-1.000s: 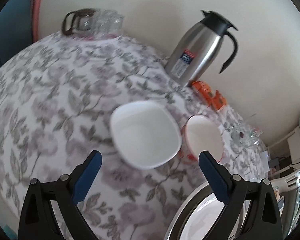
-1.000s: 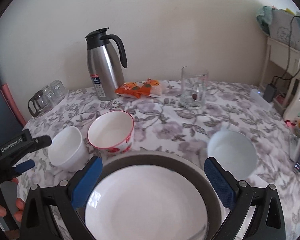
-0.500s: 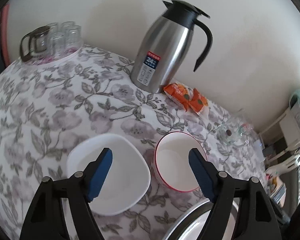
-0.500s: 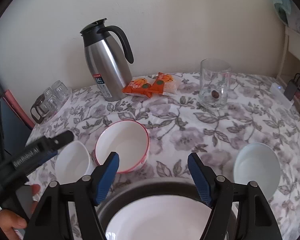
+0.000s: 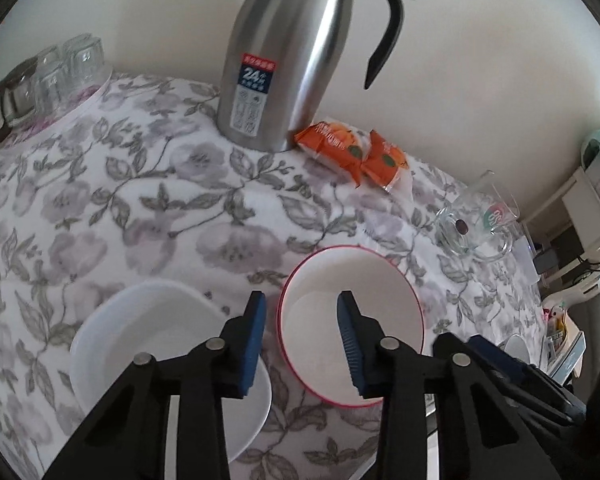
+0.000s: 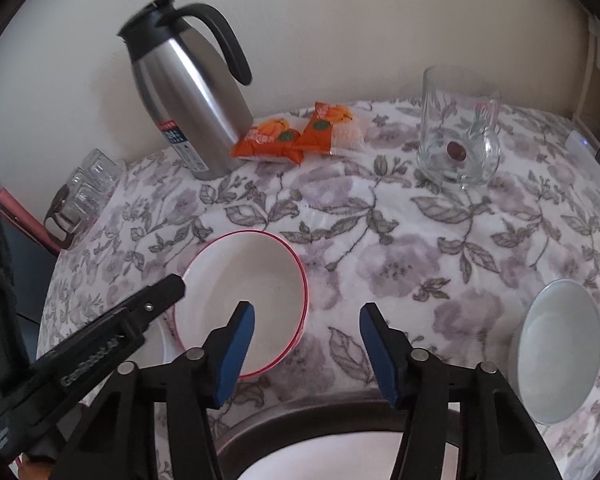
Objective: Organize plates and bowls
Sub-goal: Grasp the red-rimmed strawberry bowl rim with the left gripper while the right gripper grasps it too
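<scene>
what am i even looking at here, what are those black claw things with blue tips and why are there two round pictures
The claws are hand-held grippers: a person holds one in each hand, and each carries a fisheye camera looking along its two fingers, hence two round pictures. One shows the left gripper, the other the right gripper. Both are open and hold nothing. On the flowered tablecloth stand a red-rimmed bowl, a white bowl beside it, a pale bowl off to the right, and a dark-rimmed plate nearest the camera. Behind them are a steel thermos jug, orange snack packets and a glass mug. The left gripper's fingers sit either side of the red-rimmed bowl's near edge.
</scene>
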Demonstrator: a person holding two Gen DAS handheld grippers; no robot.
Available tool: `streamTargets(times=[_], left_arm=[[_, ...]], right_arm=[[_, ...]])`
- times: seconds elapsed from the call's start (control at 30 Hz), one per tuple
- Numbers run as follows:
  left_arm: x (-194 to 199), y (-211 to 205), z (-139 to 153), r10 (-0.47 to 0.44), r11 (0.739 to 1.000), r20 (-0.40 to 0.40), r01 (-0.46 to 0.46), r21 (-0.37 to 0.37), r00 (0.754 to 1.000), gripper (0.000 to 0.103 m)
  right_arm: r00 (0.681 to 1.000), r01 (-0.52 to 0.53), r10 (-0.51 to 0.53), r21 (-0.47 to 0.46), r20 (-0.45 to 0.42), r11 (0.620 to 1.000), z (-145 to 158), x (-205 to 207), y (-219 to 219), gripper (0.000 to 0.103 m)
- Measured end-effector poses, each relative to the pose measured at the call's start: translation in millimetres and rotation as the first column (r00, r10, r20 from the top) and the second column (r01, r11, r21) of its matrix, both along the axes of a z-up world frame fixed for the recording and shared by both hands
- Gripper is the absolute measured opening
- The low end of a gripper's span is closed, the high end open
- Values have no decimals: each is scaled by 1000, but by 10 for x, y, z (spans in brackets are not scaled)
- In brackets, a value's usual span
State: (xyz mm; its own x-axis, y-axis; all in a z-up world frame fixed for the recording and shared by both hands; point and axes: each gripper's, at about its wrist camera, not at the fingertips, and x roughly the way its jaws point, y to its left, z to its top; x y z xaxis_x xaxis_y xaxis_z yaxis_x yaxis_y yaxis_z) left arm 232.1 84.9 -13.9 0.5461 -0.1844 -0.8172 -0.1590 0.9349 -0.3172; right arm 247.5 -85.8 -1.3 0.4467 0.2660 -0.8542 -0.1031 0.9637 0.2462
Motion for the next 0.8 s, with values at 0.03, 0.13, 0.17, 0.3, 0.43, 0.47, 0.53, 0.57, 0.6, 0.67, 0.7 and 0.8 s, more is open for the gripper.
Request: streamTargets(times=[0.03, 0.13, 0.17, 0.3, 0.43, 0.47, 0.53, 0.57, 0.6, 0.67, 0.7, 0.8], left_arm=[[18, -9, 1, -4, 1000, 2, 4, 7, 1000, 34], [66, -12, -31, -6, 1000, -3, 6, 9, 1000, 29], [82, -8, -44, -4, 1000, -5, 4, 7, 1000, 27], [130, -23, -106, -12, 1000, -16, 13, 10, 1000, 24], [159, -5, -132, 5, 1000, -18, -5, 2, 1000, 24], [167, -5, -140, 10, 1000, -17, -10, 2, 1000, 24], [186, -22, -162, 9, 1000, -19, -8, 14, 1000, 23], [195, -28, -178, 7, 1000, -23, -6, 17, 1000, 23], [199, -26, -187, 6, 1000, -25, -6, 15, 1000, 23], [206, -14, -208, 9, 1000, -28, -9, 7, 1000, 22], [208, -5, -218, 9, 1000, -29, -9, 1, 1000, 22], [206, -7, -240, 5, 1000, -36, -5, -1, 999, 21]], right_arm=[[1000, 2, -2, 0, -9, 1000, -31, 27, 9, 53], [999, 8, -8, 4, -31, 1000, -111, 84, 32, 48], [999, 9, -9, 2, -36, 1000, -134, 98, 38, 46], [999, 4, -4, -1, -50, 1000, -208, 136, 72, 35], [997, 11, -10, 15, -77, 1000, -283, 163, 88, 28], [996, 17, -16, 10, -85, 1000, -307, 172, 93, 27], [994, 27, -27, 5, -103, 1000, -358, 188, 93, 19], [994, 27, -26, 9, -107, 1000, -376, 192, 92, 18], [994, 27, -25, 14, -109, 1000, -387, 194, 94, 16], [995, 20, -18, 15, -102, 1000, -386, 191, 107, 13], [995, 16, -15, 12, -98, 1000, -383, 190, 114, 13], [995, 18, -17, 15, -98, 1000, -393, 193, 107, 13]])
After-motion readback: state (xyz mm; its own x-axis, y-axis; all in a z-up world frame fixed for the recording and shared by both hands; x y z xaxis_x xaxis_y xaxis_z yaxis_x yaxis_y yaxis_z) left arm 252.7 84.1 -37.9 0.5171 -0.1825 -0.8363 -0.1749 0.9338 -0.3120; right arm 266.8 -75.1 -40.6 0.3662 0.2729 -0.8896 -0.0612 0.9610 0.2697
